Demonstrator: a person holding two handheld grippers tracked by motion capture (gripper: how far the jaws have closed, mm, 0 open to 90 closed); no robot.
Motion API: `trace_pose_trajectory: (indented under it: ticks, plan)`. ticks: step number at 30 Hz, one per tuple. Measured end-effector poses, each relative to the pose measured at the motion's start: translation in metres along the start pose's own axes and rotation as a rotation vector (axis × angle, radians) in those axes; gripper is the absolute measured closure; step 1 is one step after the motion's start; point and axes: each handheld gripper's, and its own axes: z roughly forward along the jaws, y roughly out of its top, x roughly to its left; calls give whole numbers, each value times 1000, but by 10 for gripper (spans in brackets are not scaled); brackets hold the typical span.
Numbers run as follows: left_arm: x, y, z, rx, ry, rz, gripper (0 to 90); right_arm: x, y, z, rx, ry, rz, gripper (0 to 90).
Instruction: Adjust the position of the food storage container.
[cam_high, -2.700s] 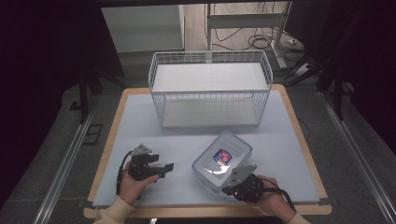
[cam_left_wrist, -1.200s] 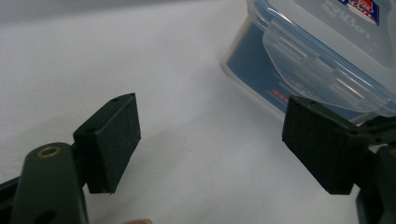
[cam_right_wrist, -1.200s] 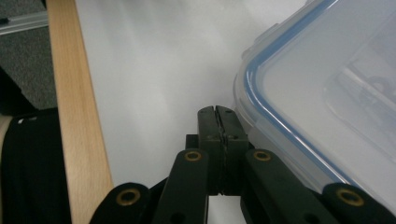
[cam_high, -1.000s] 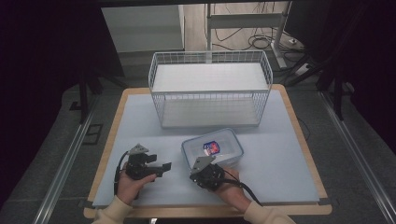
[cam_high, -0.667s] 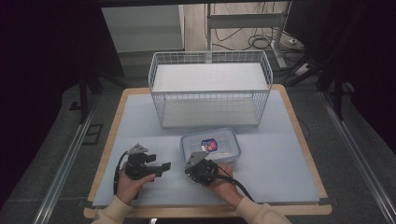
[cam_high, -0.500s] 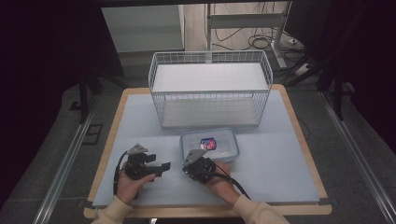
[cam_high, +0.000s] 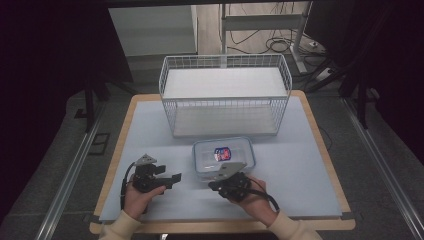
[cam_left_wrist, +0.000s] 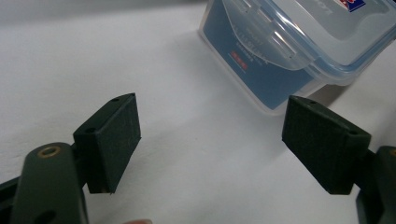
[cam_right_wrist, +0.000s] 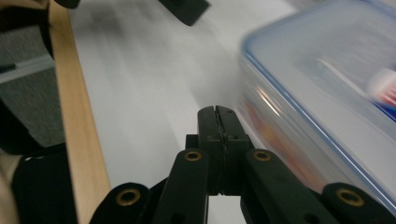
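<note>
Your landmark is the clear plastic lidded box with a blue seal and a small red-and-blue label (cam_high: 224, 156). It sits flat on the pale blue desk (cam_high: 300, 165), just in front of the white wire basket (cam_high: 225, 95), with a narrow strip of bare desk between the box's far edge and the basket's front wall.

Your right gripper (cam_high: 218, 184) is at the box's near edge, close against its near-left corner; the high view cannot settle whether it touches. In the right gripper view its jaws are pressed together with nothing between them (cam_right_wrist: 217, 116), and the box wall runs just beside them, blurred.

Your left gripper (cam_high: 172, 177) rests to the left of the box, well apart from it. Its jaws stand wide and hold nothing (cam_left_wrist: 210, 135); in the left gripper view the box's corner with a lid latch (cam_left_wrist: 299, 51) lies beyond the gap, clear of both pads.

Open room: a broad bare stretch of desk to the right of the box, and another to its left and near side. The desk's wooden rim (cam_high: 117, 150) bounds the left stretch.
</note>
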Motion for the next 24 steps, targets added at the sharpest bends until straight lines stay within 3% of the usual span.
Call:
trace_pose_trajectory:
  ticks: [1, 8, 9, 10, 11, 12, 18, 24]
  plan:
    - [0, 0, 0, -2, 0, 0, 192, -9, -8, -15, -24, -10, 39, 898]
    - [-1, 0, 0, -6, -2, 1, 191, -37, -44, -70, -78, -75, 146, 898]
    - [-1, 0, 0, -6, -2, 1, 191, -37, -44, -70, -78, -75, 146, 898]
    - [-2, 0, 0, -3, -5, -1, 191, -45, -57, -84, -82, -107, 181, 897]
    - [-2, 0, 0, -3, -5, -1, 191, -45, -57, -84, -82, -107, 181, 897]
    - [-3, 0, 1, -1, -4, 1, 191, -54, -69, -93, -84, -135, 226, 897]
    - [-5, 1, 3, 6, -1, 11, 190, -82, -90, -101, -98, -145, 333, 897]
    - [-6, 2, 2, -3, -1, 9, 190, -94, -101, -105, -109, -169, 377, 870]
